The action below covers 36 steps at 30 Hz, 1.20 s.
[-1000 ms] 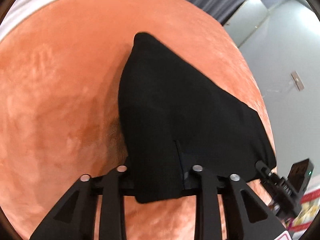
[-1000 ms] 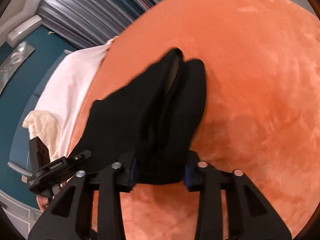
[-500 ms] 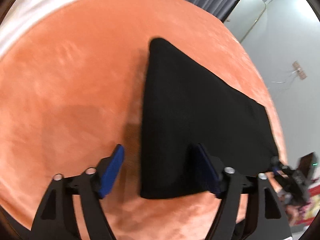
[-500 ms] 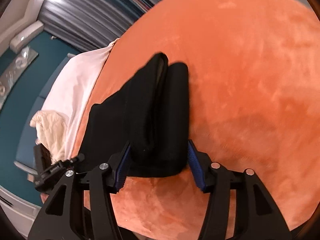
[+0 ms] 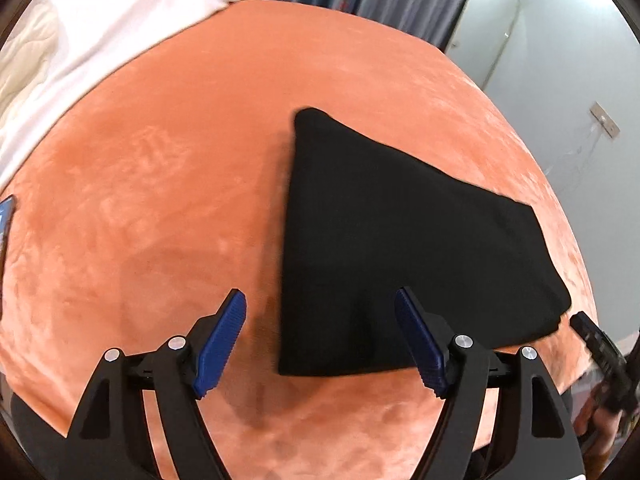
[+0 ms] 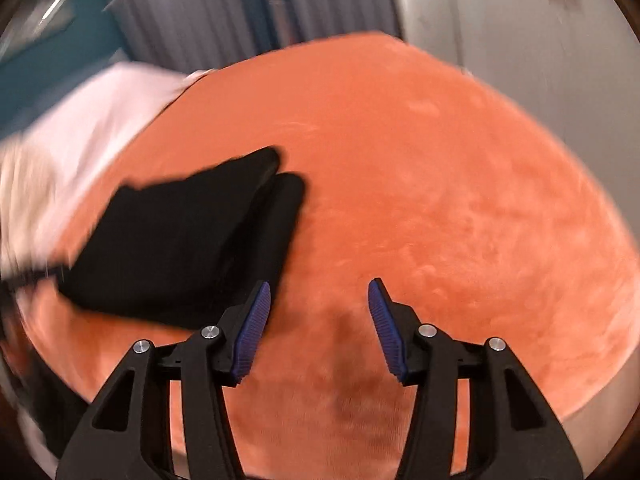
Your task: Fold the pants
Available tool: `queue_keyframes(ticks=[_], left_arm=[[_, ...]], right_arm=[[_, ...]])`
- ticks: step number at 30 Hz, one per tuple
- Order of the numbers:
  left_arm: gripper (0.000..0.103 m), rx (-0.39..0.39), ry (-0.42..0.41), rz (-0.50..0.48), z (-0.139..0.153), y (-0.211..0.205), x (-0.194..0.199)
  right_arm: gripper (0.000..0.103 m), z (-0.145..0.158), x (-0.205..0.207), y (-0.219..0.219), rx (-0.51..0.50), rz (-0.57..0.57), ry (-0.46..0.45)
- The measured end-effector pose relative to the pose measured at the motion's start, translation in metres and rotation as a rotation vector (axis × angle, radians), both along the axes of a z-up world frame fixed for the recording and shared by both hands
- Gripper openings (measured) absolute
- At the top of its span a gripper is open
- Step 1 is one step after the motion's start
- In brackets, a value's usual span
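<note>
The pants (image 5: 400, 248) are lying folded in a compact stack on the orange blanket (image 5: 160, 200), so the left gripper (image 5: 320, 340) and right gripper (image 6: 318, 328) are hovering spread wide, gripping nothing.

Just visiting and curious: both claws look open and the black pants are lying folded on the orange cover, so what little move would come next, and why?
Probably just draw both grippers back. The pants lie folded on the orange cover, and the left gripper and right gripper are open, holding nothing.
</note>
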<state>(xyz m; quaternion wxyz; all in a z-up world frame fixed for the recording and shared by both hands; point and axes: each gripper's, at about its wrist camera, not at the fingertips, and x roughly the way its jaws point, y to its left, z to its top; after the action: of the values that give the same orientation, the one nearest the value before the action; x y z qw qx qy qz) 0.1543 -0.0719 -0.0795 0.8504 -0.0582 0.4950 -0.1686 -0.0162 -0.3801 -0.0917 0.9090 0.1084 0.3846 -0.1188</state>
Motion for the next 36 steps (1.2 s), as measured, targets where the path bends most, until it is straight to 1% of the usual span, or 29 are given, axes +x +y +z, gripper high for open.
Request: queue_keyframes(ticks=[1,4,5,6,7,8,9,11,12,13,14,15,16,18,20,21,22,24,25,27,28,30,31,32,33,34,35,36], left_arm=[[0.074,0.004,0.011,-0.017,-0.004,-0.006,0.000],[0.074,0.052,0.041,-0.017,-0.020,-0.016,0.002],[0.074,0.052,0.050,-0.016,-0.025,-0.023,0.006],[0.076,0.055,0.067,-0.003,-0.031,-0.021,0.009],[0.080,0.045,0.076,0.004,-0.034,-0.019,0.011],[0.083,0.039,0.084,0.011,-0.036,-0.015,0.010],[0.086,0.032,0.093,0.018,-0.038,-0.013,0.012],[0.088,0.016,0.100,0.012,-0.040,-0.007,0.014],[0.090,0.018,0.098,0.011,-0.041,-0.005,0.015],[0.092,0.023,0.093,0.003,-0.043,-0.005,0.016],[0.095,0.028,0.089,0.000,-0.046,-0.006,0.015],[0.095,0.030,0.083,-0.003,-0.047,-0.007,0.014],[0.095,0.033,0.079,-0.001,-0.047,-0.007,0.012],[0.093,0.036,0.076,0.006,-0.043,-0.008,0.011],[0.090,0.040,0.050,0.022,-0.030,-0.006,0.007],[0.089,0.041,0.020,0.024,-0.020,-0.005,0.001],[0.089,0.041,-0.004,0.024,-0.012,-0.003,-0.001],[0.089,0.037,-0.039,0.021,0.002,-0.003,-0.003],[0.090,0.031,-0.057,0.009,0.007,-0.008,-0.001],[0.090,0.052,-0.070,-0.007,0.007,-0.019,0.006],[0.090,0.068,-0.065,-0.011,0.002,-0.025,0.011],[0.091,0.127,-0.031,0.000,-0.016,-0.032,0.021],[0.095,0.136,-0.012,0.006,-0.030,-0.030,0.027],[0.097,0.108,-0.001,0.005,-0.037,-0.024,0.029],[0.098,0.067,0.015,0.012,-0.042,-0.018,0.030],[0.098,0.001,0.053,0.012,-0.046,-0.007,0.032],[0.098,-0.033,0.075,0.014,-0.049,-0.001,0.034],[0.098,-0.043,0.080,0.018,-0.048,0.003,0.033]], right_arm=[[0.050,-0.001,-0.003,0.019,-0.087,0.042,0.007],[0.050,-0.015,0.001,0.046,-0.229,0.096,0.044],[0.047,-0.021,0.007,0.053,-0.268,0.112,0.065],[0.040,-0.026,0.012,0.056,-0.289,0.116,0.074],[0.036,-0.030,0.018,0.057,-0.282,0.115,0.077],[0.023,-0.033,0.023,0.054,-0.260,0.114,0.078],[0.017,-0.032,0.027,0.048,-0.224,0.109,0.073],[0.017,-0.022,0.023,0.043,-0.177,0.070,0.033],[0.017,-0.021,0.021,0.035,-0.131,0.042,0.020],[0.018,-0.033,0.021,0.019,-0.040,0.010,0.035],[0.020,-0.048,0.024,0.012,0.015,-0.010,0.061],[0.020,-0.058,0.022,0.007,0.039,-0.014,0.052],[0.021,-0.056,0.019,0.009,0.021,-0.013,0.035],[0.021,-0.047,0.018,0.014,0.009,-0.007,0.037],[0.021,-0.035,0.013,0.012,0.052,0.002,0.028],[0.021,-0.028,0.009,0.009,0.071,0.003,0.011],[0.022,-0.017,0.002,0.006,0.098,-0.003,-0.020],[0.024,0.000,0.002,0.005,0.152,-0.007,-0.099],[0.024,0.012,0.005,0.005,0.194,0.014,-0.149],[0.023,0.026,0.017,0.013,0.235,0.065,-0.192],[0.023,0.029,0.029,0.019,0.250,0.097,-0.197],[0.022,0.024,0.050,0.029,0.248,0.136,-0.166],[0.022,0.014,0.063,0.033,0.212,0.134,-0.119],[0.018,0.001,0.073,0.032,0.171,0.117,-0.068],[0.004,-0.014,0.078,0.029,0.133,0.084,-0.020],[0.002,-0.031,0.079,0.022,0.121,0.049,0.005],[0.002,-0.035,0.074,0.012,0.174,0.040,-0.026],[0.003,-0.032,0.072,0.008,0.221,0.033,-0.031]])
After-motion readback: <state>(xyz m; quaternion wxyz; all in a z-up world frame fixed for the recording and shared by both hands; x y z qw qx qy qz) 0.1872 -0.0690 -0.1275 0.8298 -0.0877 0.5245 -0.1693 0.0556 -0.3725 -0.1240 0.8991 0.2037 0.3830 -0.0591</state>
